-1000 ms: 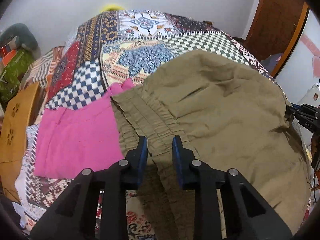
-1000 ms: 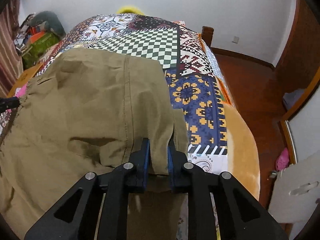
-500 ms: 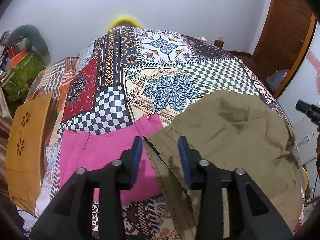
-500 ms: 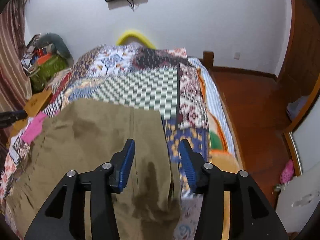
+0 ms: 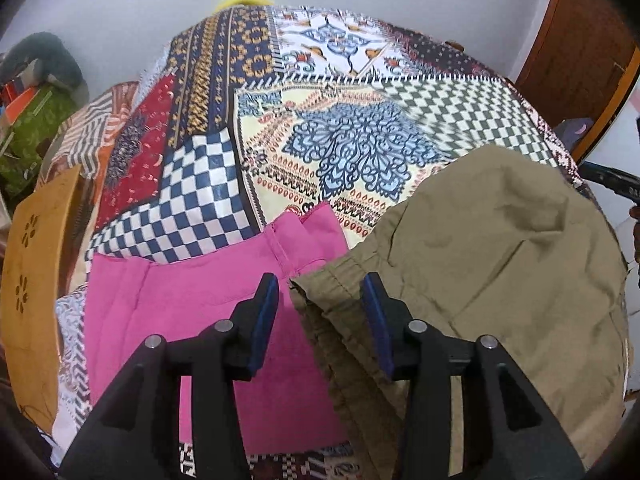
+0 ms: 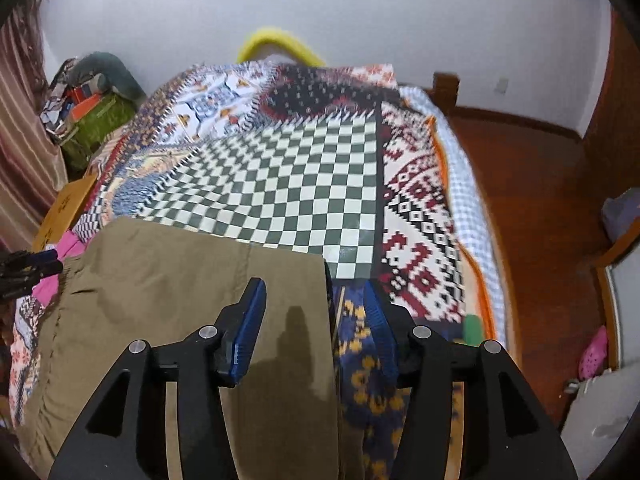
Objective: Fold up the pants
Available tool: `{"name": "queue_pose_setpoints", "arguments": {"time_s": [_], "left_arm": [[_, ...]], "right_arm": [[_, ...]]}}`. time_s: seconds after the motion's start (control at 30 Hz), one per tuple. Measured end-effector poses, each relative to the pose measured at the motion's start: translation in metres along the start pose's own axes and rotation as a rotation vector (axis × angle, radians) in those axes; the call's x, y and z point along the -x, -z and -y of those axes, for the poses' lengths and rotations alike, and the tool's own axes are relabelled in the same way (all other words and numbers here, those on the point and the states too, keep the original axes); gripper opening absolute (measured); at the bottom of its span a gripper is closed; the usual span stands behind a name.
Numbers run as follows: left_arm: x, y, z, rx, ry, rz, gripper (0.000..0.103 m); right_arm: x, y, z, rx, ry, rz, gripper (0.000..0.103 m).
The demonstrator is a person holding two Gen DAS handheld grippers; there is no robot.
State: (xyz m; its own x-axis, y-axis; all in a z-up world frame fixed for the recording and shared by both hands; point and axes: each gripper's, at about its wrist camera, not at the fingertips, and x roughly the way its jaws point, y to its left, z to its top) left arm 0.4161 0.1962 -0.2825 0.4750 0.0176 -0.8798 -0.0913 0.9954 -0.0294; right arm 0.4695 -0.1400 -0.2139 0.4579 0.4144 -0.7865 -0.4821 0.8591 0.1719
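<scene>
So far the olive pants (image 5: 492, 264) lie doubled over on the bed (image 6: 288, 184), near its front edge, and I have let go of both ends. My left gripper (image 5: 322, 320) has its fingers (image 5: 266, 312) spread apart, having just been opening, and nothing is pinched between them; below the gap lies the gathered waistband corner of the pants, just beside a pink garment (image 5: 192, 300) that lies flat toward the bed's left edge. My right gripper (image 6: 314, 326) is the same: fingers (image 6: 250, 320) parted, just opened, empty, hanging over the straight side edge of the pants where the cloth meets the patterned bedspread, toward the bed's right edge.

Judging from how the cloth lies, one fold looks done: the far edge runs as a rounded crease across the checkered part of the bedspread, and the fabric under me looks layered. The surface is not smooth, though; there are soft dents and wrinkles toward the middle, and the waistband end is bunched.

What seems left is at least one more fold to bring the bundle down to a compact shape, plus some flattening. Whether the hems under the top layer are lined up I cannot tell, since the lower layer is hidden
</scene>
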Motion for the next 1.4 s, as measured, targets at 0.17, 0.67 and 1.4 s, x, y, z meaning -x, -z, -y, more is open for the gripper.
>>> {"name": "queue_pose_setpoints", "arguments": {"time_s": [0.17,0.67,1.4], "left_arm": [[-0.016,-0.001,-0.006,0.031,0.025,-0.013,0.054],[-0.010,-0.001,0.011,-0.045,0.014,-0.014,0.025],[0.075,-0.027,0.014,-0.035,-0.012,0.233,0.010]], "right_arm": [[-0.031,-0.004,-0.001,0.027,-0.016,-0.079,0.047],[-0.053,0.004,-0.042,0.223,0.041,-0.101,0.012],[0.065,-0.047,-0.057,0.173,0.135,0.305,0.007]]}}
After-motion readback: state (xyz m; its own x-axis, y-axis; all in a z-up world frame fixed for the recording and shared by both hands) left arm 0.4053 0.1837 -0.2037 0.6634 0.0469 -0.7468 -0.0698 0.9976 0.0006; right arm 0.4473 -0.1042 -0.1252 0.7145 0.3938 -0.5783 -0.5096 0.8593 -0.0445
